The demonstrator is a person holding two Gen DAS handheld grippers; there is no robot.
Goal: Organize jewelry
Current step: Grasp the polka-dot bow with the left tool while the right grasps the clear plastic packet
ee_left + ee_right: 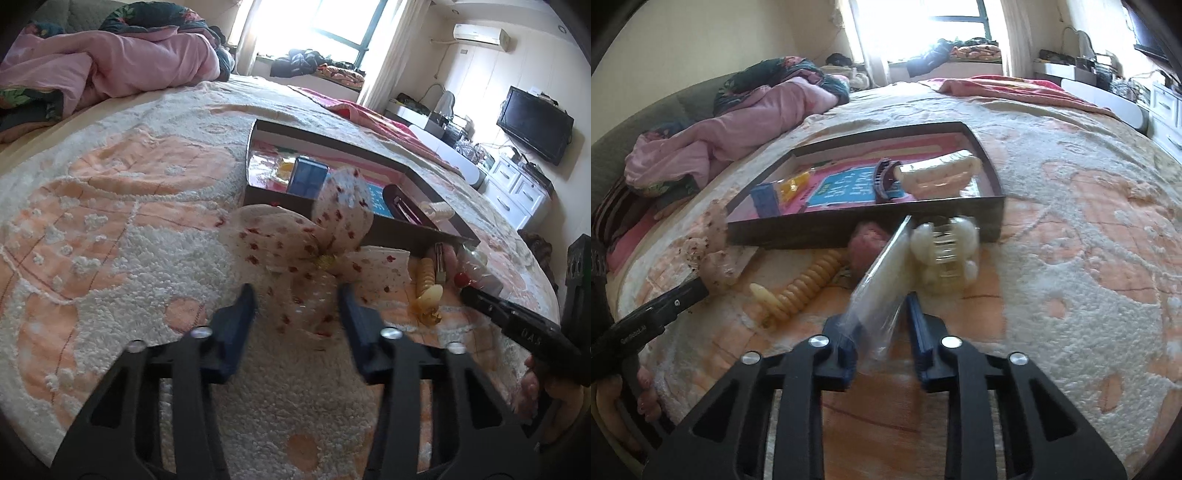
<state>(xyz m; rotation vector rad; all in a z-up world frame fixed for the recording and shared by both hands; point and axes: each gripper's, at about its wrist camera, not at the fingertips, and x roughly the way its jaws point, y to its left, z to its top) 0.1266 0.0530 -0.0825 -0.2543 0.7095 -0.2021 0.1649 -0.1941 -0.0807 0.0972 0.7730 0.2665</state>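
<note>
Bow (314,254) in left tongs (297,295), clear packet (882,280) in right tongs (882,317).

Right claw (882,332) on clear packet (877,295) beside tray (864,223)

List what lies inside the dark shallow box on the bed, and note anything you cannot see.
Inside the box: a blue case, a yellow packet, a dark hair clip and a cream hair clip, on a pink-and-blue printed sheet. The near wall hides the floor behind it.

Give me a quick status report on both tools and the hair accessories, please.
Left tool closed on spotted fabric bow. Right tool closed on clear packet. Box just ahead, claw clip and coil tie alongside.
</note>
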